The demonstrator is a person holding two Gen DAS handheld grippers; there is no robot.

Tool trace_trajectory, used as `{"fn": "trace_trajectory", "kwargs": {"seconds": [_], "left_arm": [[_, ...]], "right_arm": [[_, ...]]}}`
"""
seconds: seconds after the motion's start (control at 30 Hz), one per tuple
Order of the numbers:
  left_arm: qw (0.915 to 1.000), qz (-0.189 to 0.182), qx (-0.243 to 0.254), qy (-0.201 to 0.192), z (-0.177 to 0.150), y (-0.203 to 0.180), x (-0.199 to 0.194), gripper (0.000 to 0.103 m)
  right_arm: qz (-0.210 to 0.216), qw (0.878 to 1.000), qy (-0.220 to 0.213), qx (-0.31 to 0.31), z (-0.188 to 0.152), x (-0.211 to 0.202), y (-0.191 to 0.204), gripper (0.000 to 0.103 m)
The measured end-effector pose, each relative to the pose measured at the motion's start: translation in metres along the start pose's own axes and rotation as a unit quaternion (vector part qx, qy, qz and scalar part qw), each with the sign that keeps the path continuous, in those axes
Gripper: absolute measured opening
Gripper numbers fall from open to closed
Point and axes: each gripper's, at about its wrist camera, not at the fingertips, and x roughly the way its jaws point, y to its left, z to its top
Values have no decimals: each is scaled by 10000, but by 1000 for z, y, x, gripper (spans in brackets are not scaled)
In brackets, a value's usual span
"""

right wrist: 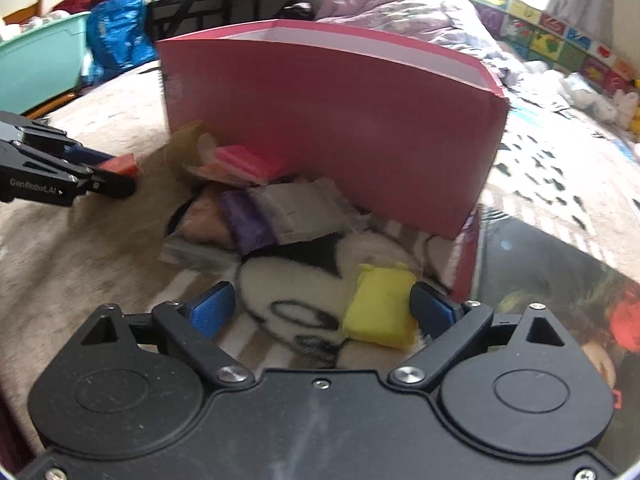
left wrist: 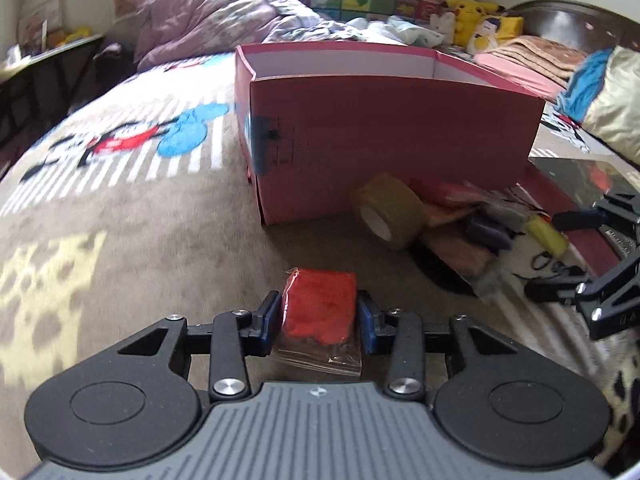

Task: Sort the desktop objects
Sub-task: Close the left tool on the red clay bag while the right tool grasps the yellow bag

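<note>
Btwn left gripper [left wrist: 318,320] jaws: soft red block [left wrist: 320,306], plastic-bagged.

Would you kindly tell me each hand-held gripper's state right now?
Left hand-held gripper: closed on the red packet.
Right hand-held gripper: open, yellow packet between its jaws.

The left tool [left wrist: 319,322] has a ribbed grey housing, black linkage arms, silver screws and blue pads. The right tool [right wrist: 322,312] is all black with blue pads, round hubs and silver screws.

Bed blanket [left wrist: 120,240]: pink box [left wrist: 380,128], tape roll [left wrist: 386,210], packets [right wrist: 280,212].
</note>
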Motion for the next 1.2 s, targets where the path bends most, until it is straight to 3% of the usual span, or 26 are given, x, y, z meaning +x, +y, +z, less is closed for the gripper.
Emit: {"fn": "trace_trajectory", "kwargs": {"seconds": [0.07, 0.17, 0.2, 0.3, 0.47, 0.5, 0.53, 0.57, 0.73, 0.83, 1.07, 1.2], "left_arm": [[10000, 48, 36, 37, -1, -4, -3, 42], [9999, 32, 6, 107, 0, -6, -3, 61], [9999, 14, -12, 134, 1, -6, -3, 61], [9998, 39, 33, 201, 0, -9, -2, 62], [9997, -11, -146, 191, -3, -3, -3, 62], [9997, 10, -179, 180, -4, -2, -3, 62], [9996, 20, -205, 176, -4, -2, -4, 62], [9996, 14, -221, 178, -4, -2, -4, 62], [9995, 40, -200, 227, -4, -3, -3, 62], [9995, 58, -170, 251, -5, -5, -3, 61], [9995, 50, -203, 242, -5, -4, -2, 61], [9994, 175, -229, 207, -5, -3, -6, 45]], "right_arm": [[46, 10000, 36, -54, -2, -5, 3, 96], [-136, 9995, -3, 271, -1, -7, 0, 96], [-210, 9988, -17, 434, -1, -7, -2, 96], [-395, 9972, -68, 636, 1, -7, -5, 96], [-331, 9971, 38, 684, 6, 1, -9, 95], [-252, 9968, 67, 759, 8, 1, -10, 91], [-166, 9963, 109, 831, 9, 2, -11, 70], [-83, 9964, 127, 837, 8, 2, -9, 63], [57, 9991, 125, 390, -2, -5, 17, 63], [63, 9976, 37, 692, -4, -6, 12, 65], [49, 9979, 38, 644, -4, -2, 8, 62], [168, 9984, 0, 536, -7, -6, 8, 48]]}}
